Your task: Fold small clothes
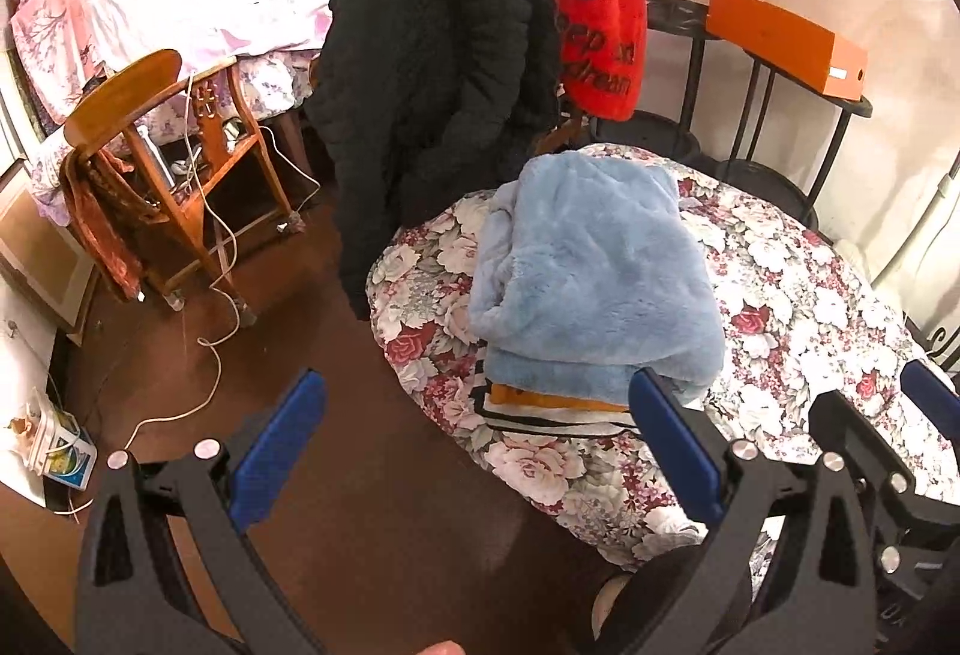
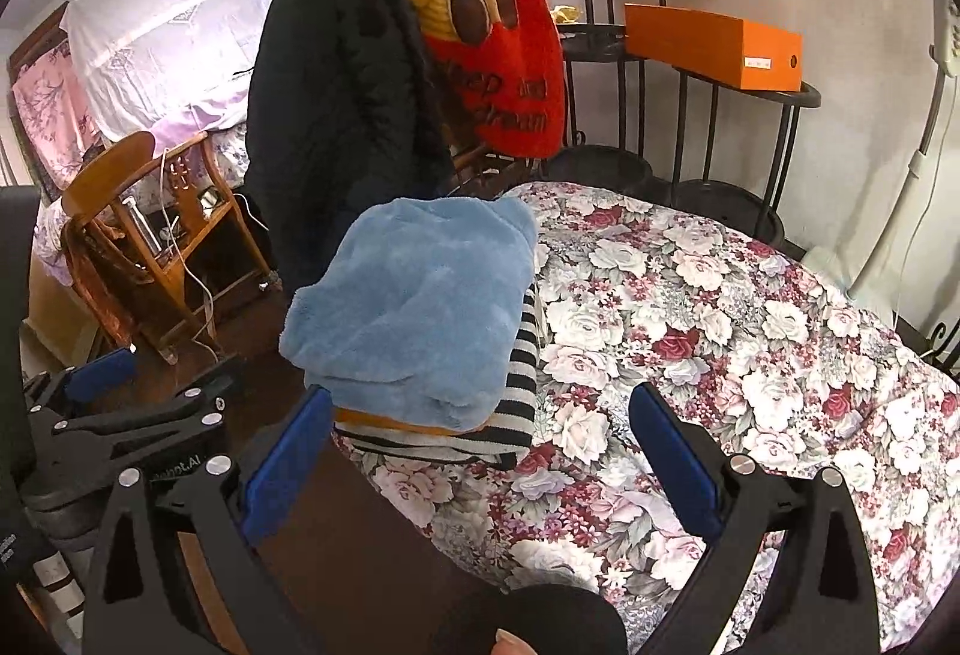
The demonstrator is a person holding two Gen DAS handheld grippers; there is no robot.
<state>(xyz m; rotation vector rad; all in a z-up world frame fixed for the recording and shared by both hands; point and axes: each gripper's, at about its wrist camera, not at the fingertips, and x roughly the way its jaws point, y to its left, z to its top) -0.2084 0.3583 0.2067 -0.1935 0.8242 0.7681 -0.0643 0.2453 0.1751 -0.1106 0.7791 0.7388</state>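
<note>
Two tools hang spread and empty just short of the pile, presumably because that garment is done: the left black-and-blue tool toward the pile's floor side, the right black-and-blue tool over the rose-patterned tabletop cloth. The fluffy pale-blue folded garment tops a striped black-and-white folded piece, stacked at the cloth's left edge; it looks thick, neatly doubled, its nearest edge rounded.

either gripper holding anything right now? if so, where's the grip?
Nothing is held. The left gripper and right gripper are both open and empty, short of the folded fluffy light-blue garment stacked on the floral-covered table.
</note>
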